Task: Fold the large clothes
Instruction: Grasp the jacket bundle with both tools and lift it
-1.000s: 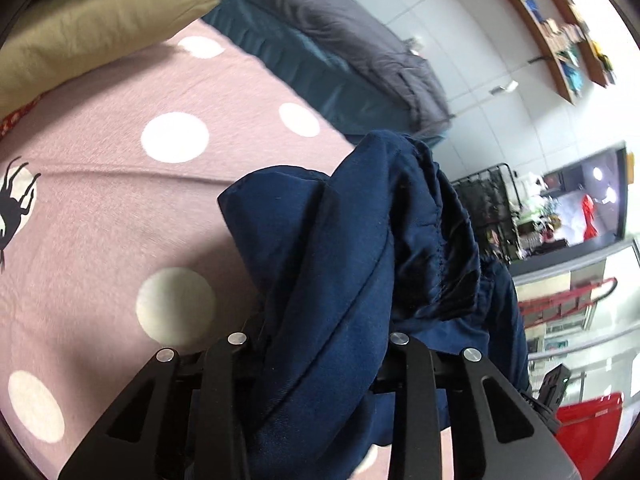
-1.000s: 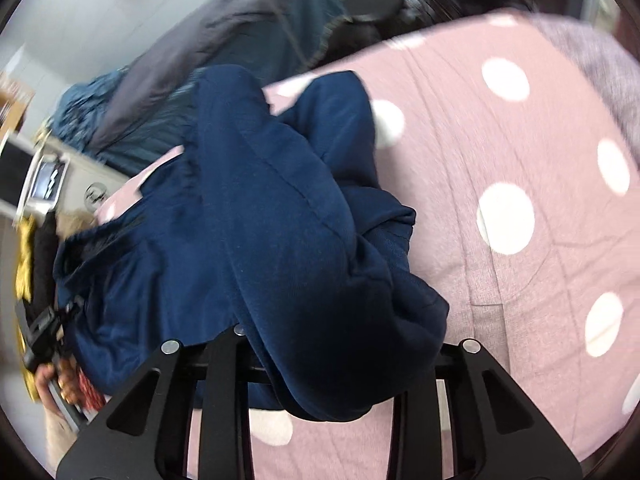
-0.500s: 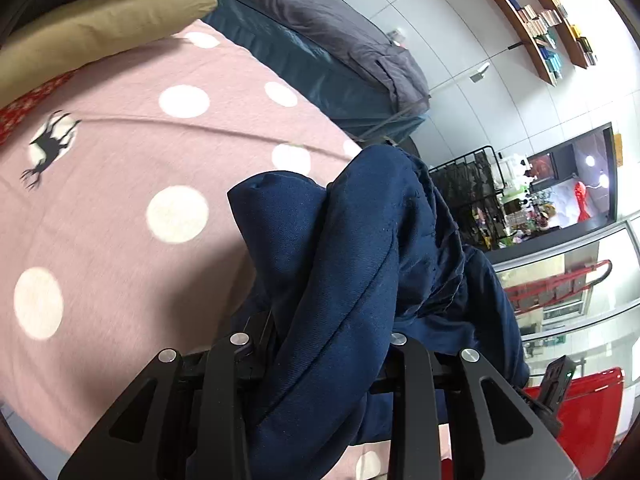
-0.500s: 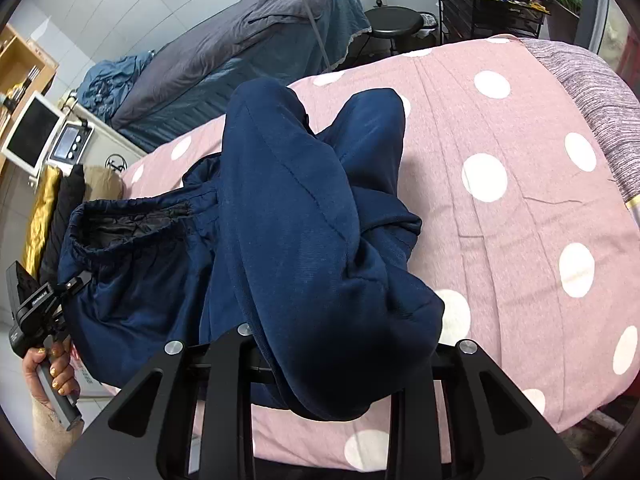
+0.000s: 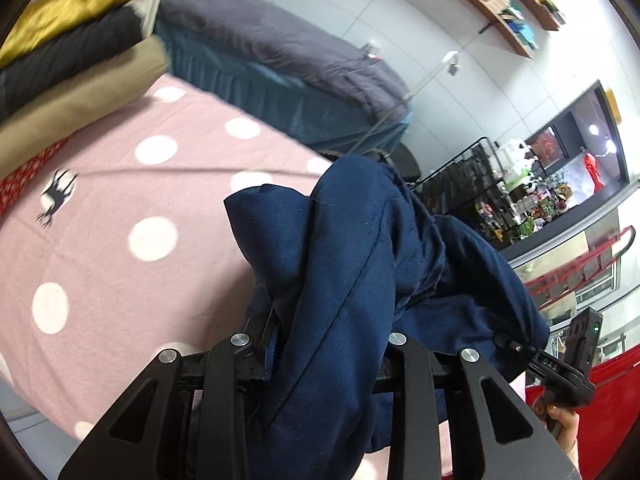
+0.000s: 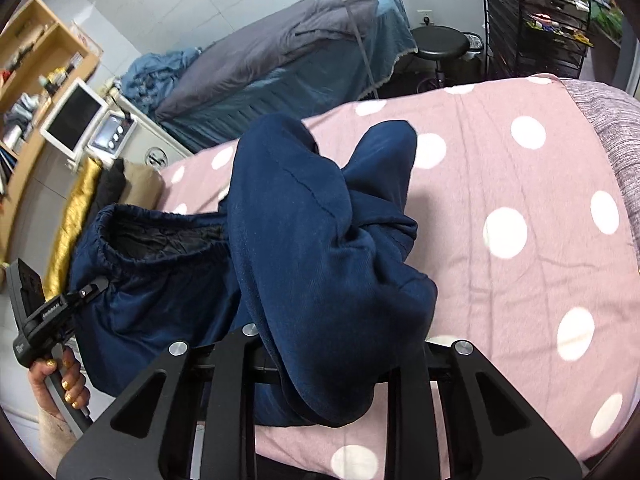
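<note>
Trousers [image 6: 320, 264] lifted higher | both hand-held grippers clamp them (right just tightened)

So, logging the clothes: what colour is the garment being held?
Navy blue garment; clearest in the right wrist view.

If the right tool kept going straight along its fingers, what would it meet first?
Probably the navy garment bunched in the right tool itself; past that, likely the pink dotted blanket, though depth is unclear.

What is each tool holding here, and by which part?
Both hold the dark navy fabric trousers: left tool at the elastic waistband, right tool on bunched leg fabric.
</note>
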